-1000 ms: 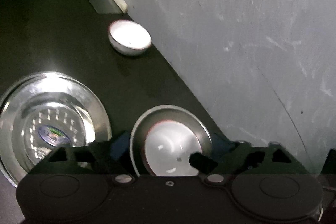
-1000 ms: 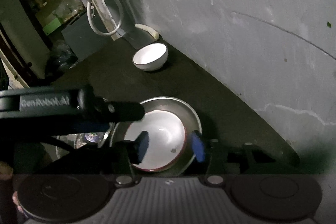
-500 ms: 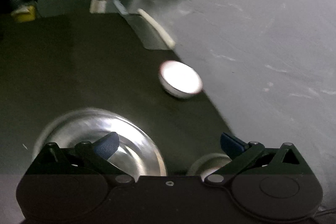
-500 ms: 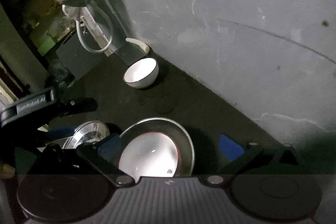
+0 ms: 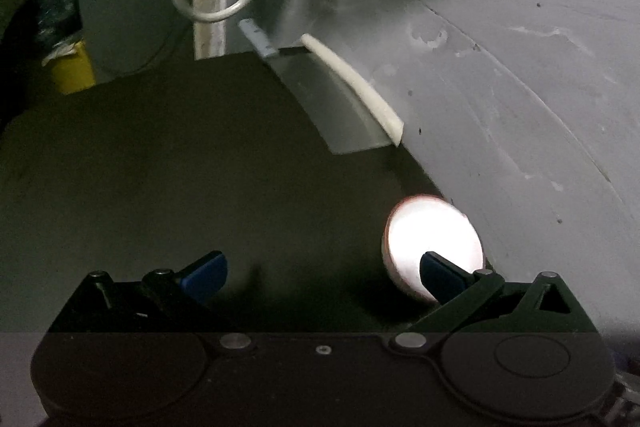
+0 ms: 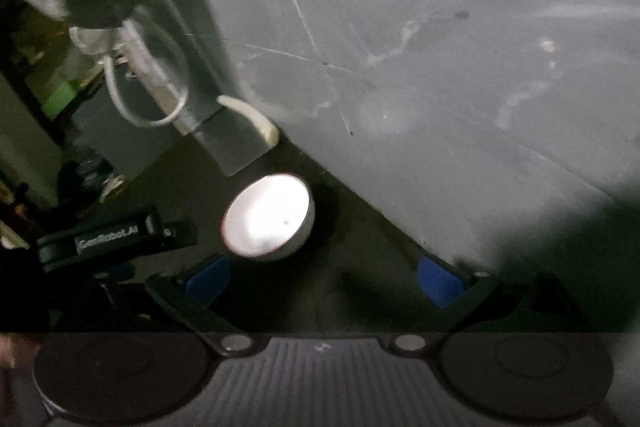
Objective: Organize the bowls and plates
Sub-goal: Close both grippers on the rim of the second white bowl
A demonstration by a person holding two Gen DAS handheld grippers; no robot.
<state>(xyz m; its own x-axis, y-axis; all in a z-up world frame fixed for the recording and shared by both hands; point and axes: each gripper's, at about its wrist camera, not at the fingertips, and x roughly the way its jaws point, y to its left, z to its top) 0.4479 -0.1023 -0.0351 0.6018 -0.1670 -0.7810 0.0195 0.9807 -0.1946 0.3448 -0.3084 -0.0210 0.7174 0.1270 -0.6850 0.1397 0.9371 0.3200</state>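
Here, white red-rimmed bowl (image 6: 267,218) glaring, near wall (image 6: 440,67), both grippers' fingers (image 5: 204,274) apart.

The only legible text is "GenRobot.AI", printed in white on the black left gripper (image 6: 116,239) (seen in the right wrist view).

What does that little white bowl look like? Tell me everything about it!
The bowl is small, round and white, with a thin reddish line around its rim and a glossy inside that shines brightly. It looks like ceramic, stands upright and seems empty. It sits on the dark counter near the grey wall. Nothing holds it: both grippers are open, and the left gripper's blue pad only overlaps it in the left view.
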